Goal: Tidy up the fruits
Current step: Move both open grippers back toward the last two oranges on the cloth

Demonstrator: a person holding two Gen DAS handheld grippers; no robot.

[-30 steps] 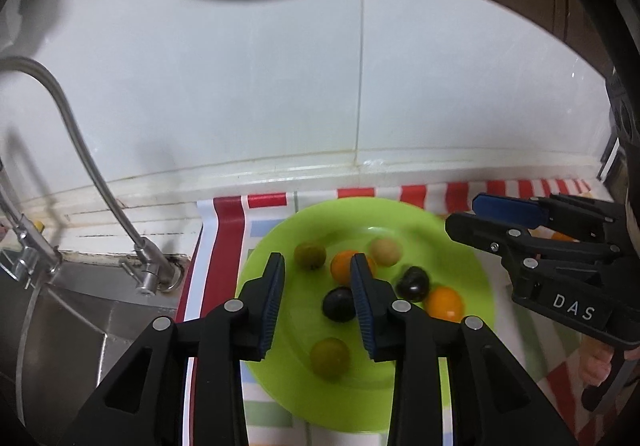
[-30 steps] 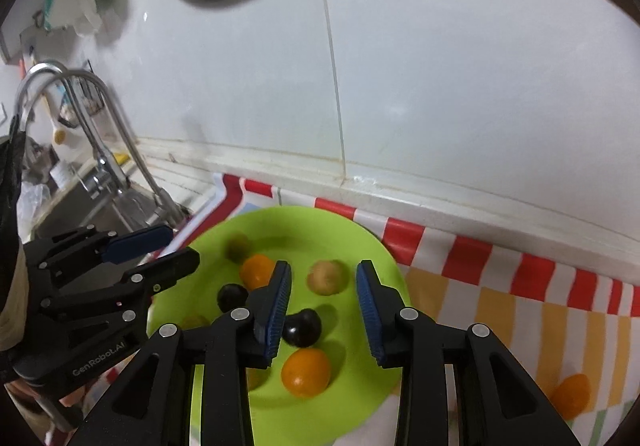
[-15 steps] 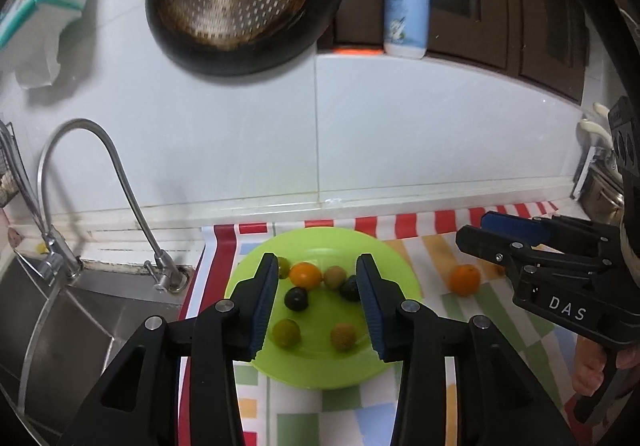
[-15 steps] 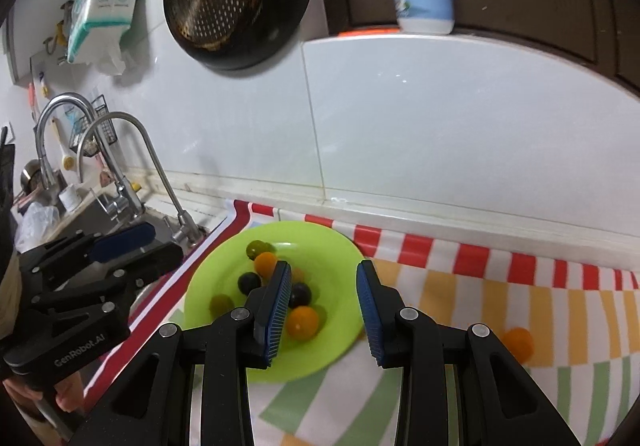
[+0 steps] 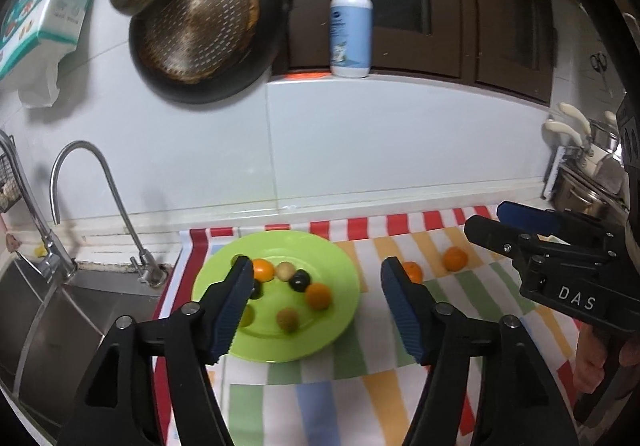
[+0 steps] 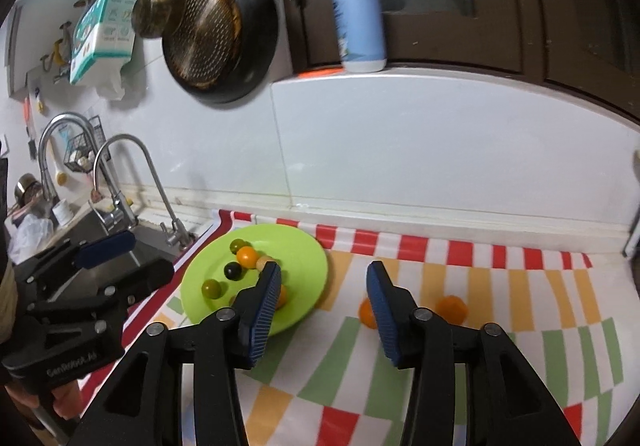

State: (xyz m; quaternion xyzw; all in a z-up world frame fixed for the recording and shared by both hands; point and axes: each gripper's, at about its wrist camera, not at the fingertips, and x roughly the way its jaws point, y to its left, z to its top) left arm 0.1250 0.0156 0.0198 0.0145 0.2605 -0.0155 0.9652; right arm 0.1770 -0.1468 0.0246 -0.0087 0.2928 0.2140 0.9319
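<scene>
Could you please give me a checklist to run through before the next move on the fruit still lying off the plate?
1. Left gripper empty: ok, its jaws have just been opening, nothing between them.
2. Right gripper empty: ok, its jaws have just been opening too.
3. Two small orange fruits still on the striped plastic tablecloth: ok, both lie right of the plate.
4. Round lime-green plate has bare room: ok.
5. Fruits on the plate settled: cannot tell.
</scene>
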